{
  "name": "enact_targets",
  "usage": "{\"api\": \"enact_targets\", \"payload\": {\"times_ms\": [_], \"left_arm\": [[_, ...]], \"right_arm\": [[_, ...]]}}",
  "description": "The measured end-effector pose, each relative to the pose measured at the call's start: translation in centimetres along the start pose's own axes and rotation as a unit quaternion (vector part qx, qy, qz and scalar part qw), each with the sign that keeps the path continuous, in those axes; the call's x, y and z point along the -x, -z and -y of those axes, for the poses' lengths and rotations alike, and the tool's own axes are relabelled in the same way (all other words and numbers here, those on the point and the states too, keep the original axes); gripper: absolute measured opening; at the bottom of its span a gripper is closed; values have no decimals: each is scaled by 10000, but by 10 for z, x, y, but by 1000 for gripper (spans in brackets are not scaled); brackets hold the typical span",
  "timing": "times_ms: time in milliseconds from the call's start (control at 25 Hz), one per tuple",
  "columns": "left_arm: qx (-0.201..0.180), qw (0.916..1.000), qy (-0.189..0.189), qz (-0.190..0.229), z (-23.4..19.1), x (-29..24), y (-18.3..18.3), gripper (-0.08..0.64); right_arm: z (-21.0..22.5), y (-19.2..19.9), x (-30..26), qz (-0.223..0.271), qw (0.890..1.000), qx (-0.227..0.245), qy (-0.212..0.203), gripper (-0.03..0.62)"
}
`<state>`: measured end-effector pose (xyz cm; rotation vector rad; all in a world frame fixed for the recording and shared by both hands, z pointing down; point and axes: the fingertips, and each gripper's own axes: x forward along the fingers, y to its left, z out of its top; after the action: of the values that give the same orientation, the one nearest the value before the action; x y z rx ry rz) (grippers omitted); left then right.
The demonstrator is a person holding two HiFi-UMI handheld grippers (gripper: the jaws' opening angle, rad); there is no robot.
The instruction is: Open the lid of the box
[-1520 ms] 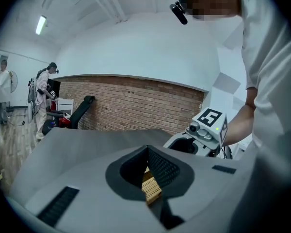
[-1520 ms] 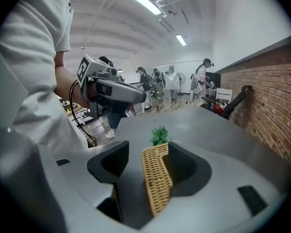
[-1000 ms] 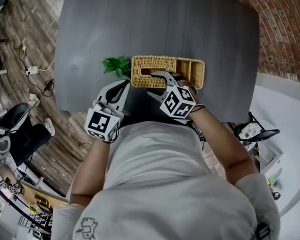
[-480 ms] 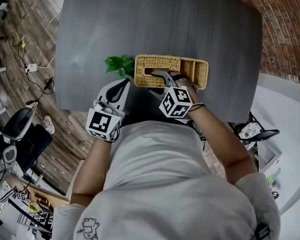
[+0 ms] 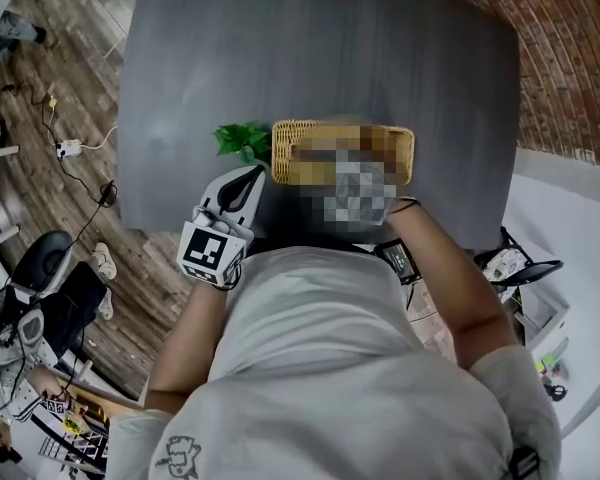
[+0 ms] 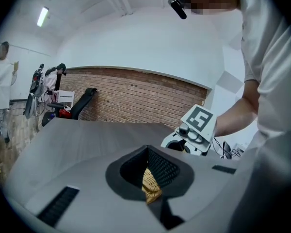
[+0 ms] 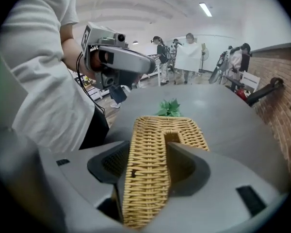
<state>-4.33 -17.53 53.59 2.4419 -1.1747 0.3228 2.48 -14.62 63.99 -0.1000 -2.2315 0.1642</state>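
Moved since last frame: right gripper (image 7: 146, 188), forward over the box (image 5: 310, 130). Jaws clamped on the lid (image 7: 157, 130) beside its handle slot. Left gripper (image 6: 150, 191): jaws narrow, nipping wicker at the box's near-left corner. Lid likely light, stiff, grippy; best taken by the slot bar. Box sits mid-table (image 5: 310, 38), plant (image 5: 238, 138) just beside.

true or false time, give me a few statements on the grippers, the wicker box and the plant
1. The right gripper is shut on the wicker lid. True.
2. The green plant lies at the right end of the wicker box. False: in the head view it lies at the left end.
3. The left gripper is open and empty. False: it is shut on an edge of the wicker box.
4. The table is grey. True.
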Motion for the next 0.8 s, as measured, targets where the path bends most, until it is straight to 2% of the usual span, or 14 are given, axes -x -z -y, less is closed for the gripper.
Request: {"api": "enact_targets", "payload": {"times_ms": [120, 280, 360, 480, 640, 800], "left_arm": [[-43, 10000, 42, 33, 0, -1, -8, 11], [-128, 9998, 116, 84, -2, -5, -19, 11], [-152, 9997, 171, 112, -3, -7, -25, 11], [-210, 9994, 239, 135, -3, -10, -32, 11], [-278, 9991, 273, 156, -7, -15, -42, 11], [-301, 9990, 304, 153, -17, -18, -47, 11]], "right_arm": [[1, -10, 12, 2, 9991, -205, -358, 242], [8, -26, 30, 44, 9983, -160, -556, 225], [10, -35, 40, 117, 9977, -100, -666, 156], [16, -45, 54, 173, 9968, -93, -780, 132], [34, -59, 72, 230, 9973, 44, -702, 80], [69, -74, 83, 255, 9991, 238, -257, 46]]}}
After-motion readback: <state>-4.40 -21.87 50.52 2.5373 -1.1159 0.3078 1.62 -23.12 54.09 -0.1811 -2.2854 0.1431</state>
